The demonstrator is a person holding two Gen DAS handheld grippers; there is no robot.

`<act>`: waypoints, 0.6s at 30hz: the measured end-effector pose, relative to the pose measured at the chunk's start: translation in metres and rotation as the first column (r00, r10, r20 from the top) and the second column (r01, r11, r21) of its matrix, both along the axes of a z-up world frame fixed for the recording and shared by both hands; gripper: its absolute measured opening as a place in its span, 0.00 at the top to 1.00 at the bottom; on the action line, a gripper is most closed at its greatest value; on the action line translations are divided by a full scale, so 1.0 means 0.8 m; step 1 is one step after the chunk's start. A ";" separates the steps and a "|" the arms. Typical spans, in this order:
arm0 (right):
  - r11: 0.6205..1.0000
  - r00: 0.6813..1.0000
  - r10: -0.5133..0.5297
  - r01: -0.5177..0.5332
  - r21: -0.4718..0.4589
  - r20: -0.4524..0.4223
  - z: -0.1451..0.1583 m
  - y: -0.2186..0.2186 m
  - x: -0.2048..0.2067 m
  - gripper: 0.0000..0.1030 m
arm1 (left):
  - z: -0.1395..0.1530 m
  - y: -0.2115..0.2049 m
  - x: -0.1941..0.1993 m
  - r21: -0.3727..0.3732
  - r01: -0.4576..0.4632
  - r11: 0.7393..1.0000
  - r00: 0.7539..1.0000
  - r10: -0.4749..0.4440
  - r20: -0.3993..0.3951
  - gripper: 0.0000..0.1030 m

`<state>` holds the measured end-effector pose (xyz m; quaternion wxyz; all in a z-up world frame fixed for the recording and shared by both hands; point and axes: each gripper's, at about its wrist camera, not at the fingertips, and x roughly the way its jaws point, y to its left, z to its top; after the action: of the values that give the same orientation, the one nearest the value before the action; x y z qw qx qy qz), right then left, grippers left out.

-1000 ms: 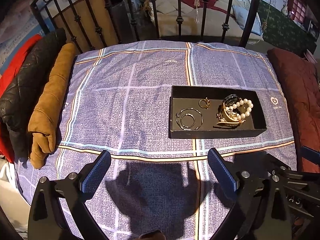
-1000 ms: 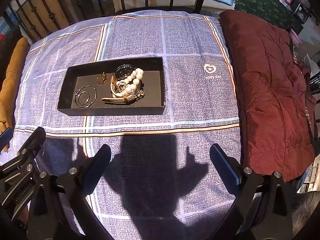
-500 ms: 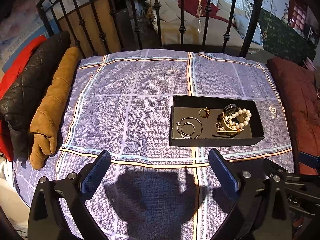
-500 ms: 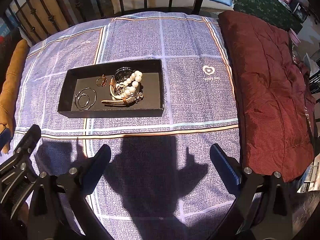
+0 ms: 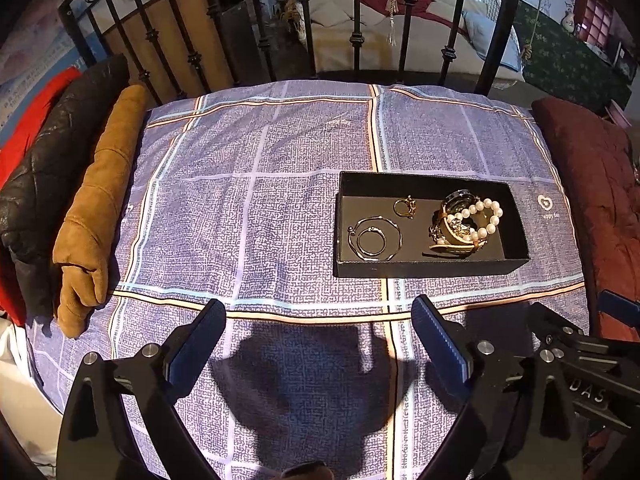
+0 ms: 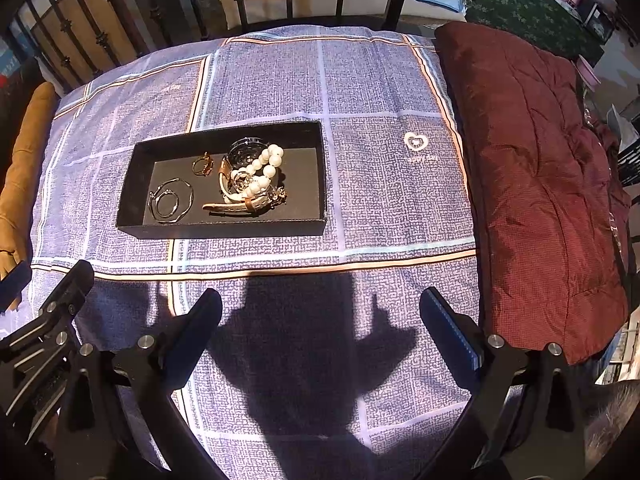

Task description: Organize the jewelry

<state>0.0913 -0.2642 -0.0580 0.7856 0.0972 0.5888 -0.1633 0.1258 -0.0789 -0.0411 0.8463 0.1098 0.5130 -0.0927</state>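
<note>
a bedroom: iron bed frame [image 5: 360, 40], checked sheet [image 5: 248, 184] (jackets alongside).

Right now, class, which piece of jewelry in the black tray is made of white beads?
The pearl bracelet, draped over the watch pile at the black tray's right end; the other pieces are metal.

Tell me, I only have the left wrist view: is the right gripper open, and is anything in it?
Observer: The right gripper is open, with only bedspread between its fingers.
Operator: What is on its right?
Observer: The maroon quilt; its near corner lies close beside the right finger.
Operator: And the tray?
Observer: The black tray sits ahead and left of centre, apart from the fingers.
</note>
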 end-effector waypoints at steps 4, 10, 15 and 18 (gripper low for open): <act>1.000 1.000 0.002 -0.002 -0.002 -0.003 -0.002 0.002 0.000 0.05 | 0.000 -0.001 -0.001 -0.006 0.009 1.000 1.000 -0.009 -0.005 0.10; 1.000 1.000 0.001 -0.001 0.001 -0.004 -0.003 0.001 0.000 0.05 | 0.000 -0.001 -0.002 -0.014 0.012 1.000 1.000 -0.012 -0.011 0.10; 1.000 1.000 0.001 -0.001 0.002 -0.005 -0.004 0.001 0.000 0.05 | 0.001 -0.001 -0.004 -0.016 0.018 1.000 1.000 -0.018 -0.006 0.10; 1.000 1.000 0.001 -0.001 0.001 -0.005 -0.005 0.001 0.000 0.05 | 0.002 -0.001 -0.004 -0.019 0.017 1.000 1.000 -0.017 -0.006 0.10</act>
<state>0.0912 -0.2632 -0.0617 0.7841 0.0969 0.5911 -0.1626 0.1229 -0.0798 -0.0394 0.8449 0.1059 0.5137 -0.1050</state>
